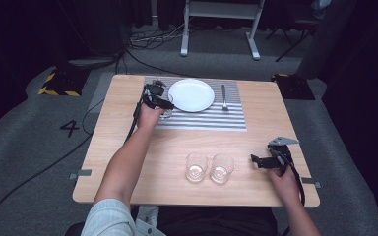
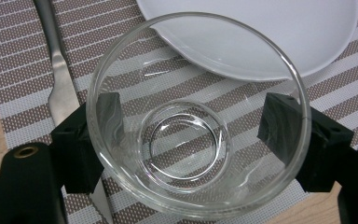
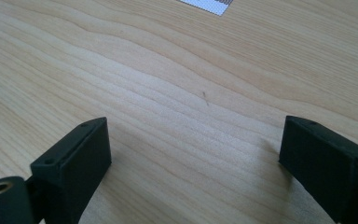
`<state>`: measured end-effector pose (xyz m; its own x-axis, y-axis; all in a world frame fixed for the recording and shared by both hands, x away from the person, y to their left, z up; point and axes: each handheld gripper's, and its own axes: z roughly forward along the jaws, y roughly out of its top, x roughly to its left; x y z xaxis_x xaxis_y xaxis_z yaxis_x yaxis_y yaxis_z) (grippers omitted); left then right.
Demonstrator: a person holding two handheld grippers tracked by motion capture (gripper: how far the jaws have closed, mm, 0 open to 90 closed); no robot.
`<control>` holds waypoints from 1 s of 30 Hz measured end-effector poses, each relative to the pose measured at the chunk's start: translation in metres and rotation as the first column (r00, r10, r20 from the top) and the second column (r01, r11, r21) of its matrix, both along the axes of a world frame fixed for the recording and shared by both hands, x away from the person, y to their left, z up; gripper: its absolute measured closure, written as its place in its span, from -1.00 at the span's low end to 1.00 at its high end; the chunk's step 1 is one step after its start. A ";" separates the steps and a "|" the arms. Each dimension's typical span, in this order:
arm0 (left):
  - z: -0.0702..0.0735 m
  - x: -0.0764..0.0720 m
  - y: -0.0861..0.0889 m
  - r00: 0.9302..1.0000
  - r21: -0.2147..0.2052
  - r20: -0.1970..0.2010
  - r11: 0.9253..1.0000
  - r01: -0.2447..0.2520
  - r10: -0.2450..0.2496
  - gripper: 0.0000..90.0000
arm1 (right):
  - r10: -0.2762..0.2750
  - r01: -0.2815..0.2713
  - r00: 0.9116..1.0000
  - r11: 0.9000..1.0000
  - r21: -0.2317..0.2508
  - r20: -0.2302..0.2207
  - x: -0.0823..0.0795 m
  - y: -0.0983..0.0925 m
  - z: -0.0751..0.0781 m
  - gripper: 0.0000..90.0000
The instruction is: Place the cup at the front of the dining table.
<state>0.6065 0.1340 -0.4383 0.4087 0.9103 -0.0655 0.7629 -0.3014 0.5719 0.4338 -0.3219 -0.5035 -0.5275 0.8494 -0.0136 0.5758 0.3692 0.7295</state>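
Note:
A clear drinking glass [image 2: 186, 140] stands on the striped placemat [image 2: 23, 107] beside the white plate [image 2: 261, 32]. My left gripper [image 2: 196, 126] is shut on it, one black pad on each side of its wall. In the high view that gripper [image 1: 165, 108] is at the plate's [image 1: 191, 95] left edge. A silver utensil [image 2: 58, 84] lies on the mat just beside the glass. My right gripper [image 1: 254, 160] hovers low over bare wood at the front right, open [image 3: 193, 154] with nothing between its jaws.
Two more empty glasses [image 1: 196, 167] [image 1: 222, 168] stand side by side near the table's front edge, left of my right gripper. Another utensil [image 1: 224, 97] lies on the placemat [image 1: 226, 118] right of the plate. Cables trail off the table's left side.

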 end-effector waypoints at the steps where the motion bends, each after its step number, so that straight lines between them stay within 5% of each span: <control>1: 0.000 0.000 0.000 1.000 0.012 -0.002 1.000 0.013 -0.013 -0.57 | 0.001 -0.001 1.000 1.000 -0.003 0.000 0.000 0.000 0.000 -0.81; 11: -0.001 -0.003 0.002 0.999 0.032 -0.005 0.998 0.046 -0.046 -0.59 | 0.001 -0.001 1.000 1.000 -0.003 0.001 0.000 0.000 0.000 -0.81; 16: -0.001 -0.005 0.004 1.000 -0.016 0.006 0.999 0.028 -0.028 -0.62 | 0.003 -0.003 1.000 1.000 -0.004 0.002 0.000 0.000 0.000 -0.81; 23: 0.013 -0.013 0.011 0.997 -0.093 0.080 0.996 0.014 -0.007 -0.66 | 0.000 0.000 1.000 1.000 0.002 0.001 0.000 0.001 0.000 -0.81; 30: 0.027 -0.033 0.015 0.989 -0.111 0.149 0.994 0.022 -0.006 -0.65 | 0.004 -0.004 1.000 1.000 -0.017 0.003 0.001 0.000 0.000 -0.82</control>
